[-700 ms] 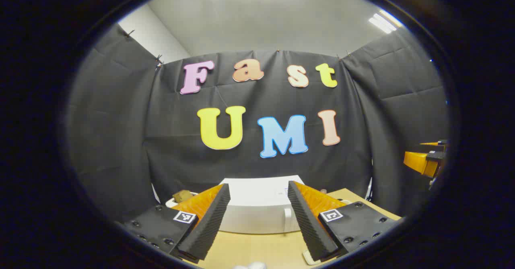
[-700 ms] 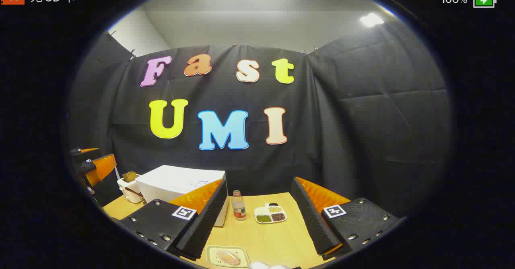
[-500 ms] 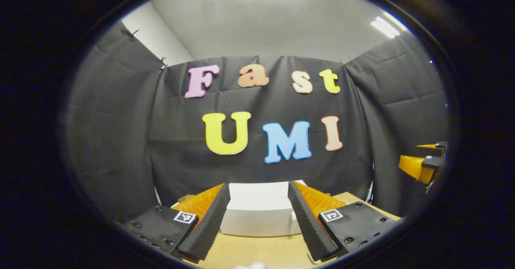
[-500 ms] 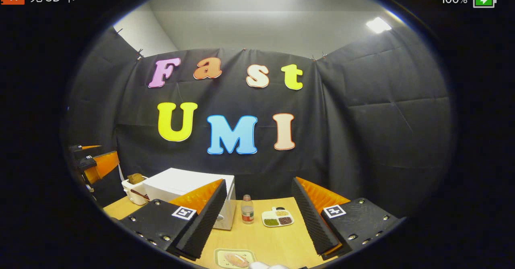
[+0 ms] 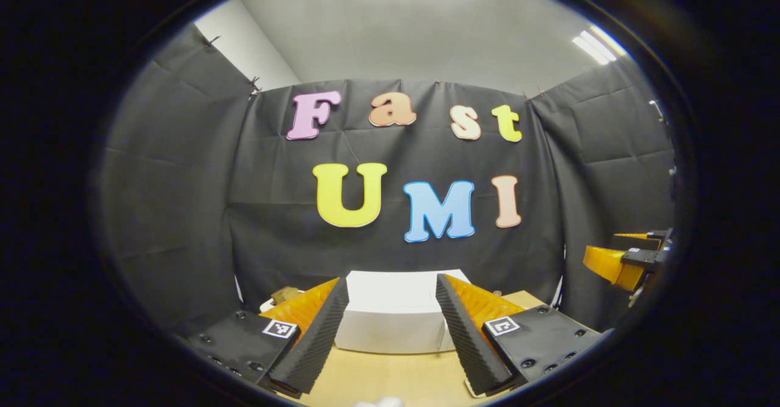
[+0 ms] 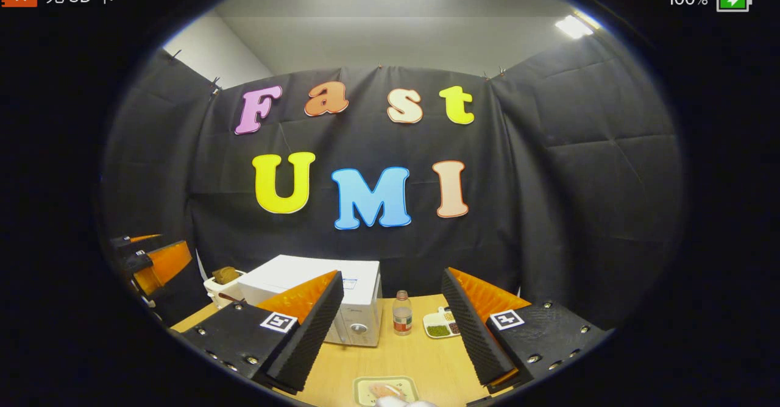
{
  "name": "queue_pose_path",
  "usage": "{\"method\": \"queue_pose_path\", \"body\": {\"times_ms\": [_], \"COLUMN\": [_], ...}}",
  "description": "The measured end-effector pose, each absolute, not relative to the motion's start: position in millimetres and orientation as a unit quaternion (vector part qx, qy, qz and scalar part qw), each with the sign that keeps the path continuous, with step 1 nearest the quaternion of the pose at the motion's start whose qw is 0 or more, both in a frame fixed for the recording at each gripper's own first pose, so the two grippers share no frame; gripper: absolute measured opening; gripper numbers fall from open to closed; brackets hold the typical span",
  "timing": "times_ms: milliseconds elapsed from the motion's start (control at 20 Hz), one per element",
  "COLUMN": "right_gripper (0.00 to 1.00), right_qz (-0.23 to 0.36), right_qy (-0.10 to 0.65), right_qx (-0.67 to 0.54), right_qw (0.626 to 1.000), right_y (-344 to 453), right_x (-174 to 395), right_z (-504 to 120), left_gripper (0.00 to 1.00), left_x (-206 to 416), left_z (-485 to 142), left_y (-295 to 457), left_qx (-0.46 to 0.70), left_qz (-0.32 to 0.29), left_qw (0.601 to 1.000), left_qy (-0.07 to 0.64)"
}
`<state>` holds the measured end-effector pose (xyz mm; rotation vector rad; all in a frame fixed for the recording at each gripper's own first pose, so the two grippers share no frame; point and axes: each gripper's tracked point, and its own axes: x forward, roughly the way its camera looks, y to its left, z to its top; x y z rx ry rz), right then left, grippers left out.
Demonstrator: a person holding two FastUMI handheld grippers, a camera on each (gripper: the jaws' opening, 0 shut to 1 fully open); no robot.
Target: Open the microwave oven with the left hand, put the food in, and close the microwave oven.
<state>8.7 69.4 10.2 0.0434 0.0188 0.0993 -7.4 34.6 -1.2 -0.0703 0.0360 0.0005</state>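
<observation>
Left gripper [image 5: 390,334], fingers [image 5: 317,334] spread wide, faces the white microwave oven [image 5: 393,312] on the table [image 5: 390,376].

Left claw [image 5: 392,334] and right claw [image 6: 393,334] both gape wide, holding nothing.

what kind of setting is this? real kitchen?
Likely a staged recording booth, not a kitchen: black cloth walls surround a wooden table holding a white microwave oven, a small bottle and a plate of food.

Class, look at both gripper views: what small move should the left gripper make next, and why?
Probably advance the left gripper, open and empty, toward the microwave oven ahead. Its door looks closed, and the plate of food waits on the table.
</observation>
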Motion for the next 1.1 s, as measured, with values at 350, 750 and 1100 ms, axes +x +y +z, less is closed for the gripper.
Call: {"method": "queue_pose_path", "body": {"times_ms": [350, 750, 1100], "right_gripper": [0.99, 0.99, 0.99], "right_qz": [0.044, 0.037, 0.023], "right_qy": [0.009, 0.005, 0.005], "right_qx": [0.010, 0.017, 0.005], "right_qw": [0.999, 0.999, 1.000], "right_y": [64, 52, 29], "right_x": [14, 20, 15], "right_z": [10, 29, 43], "left_gripper": [0.96, 0.97, 0.96], "left_x": [3, 40, 83], "left_z": [-13, -95, -199], "left_y": [39, -2, -78], "left_qx": [-0.025, 0.001, -0.005], "left_qz": [0.012, 0.000, -0.040], "left_qw": [0.999, 0.999, 0.997], "left_qy": [0.023, 0.034, 0.065]}}
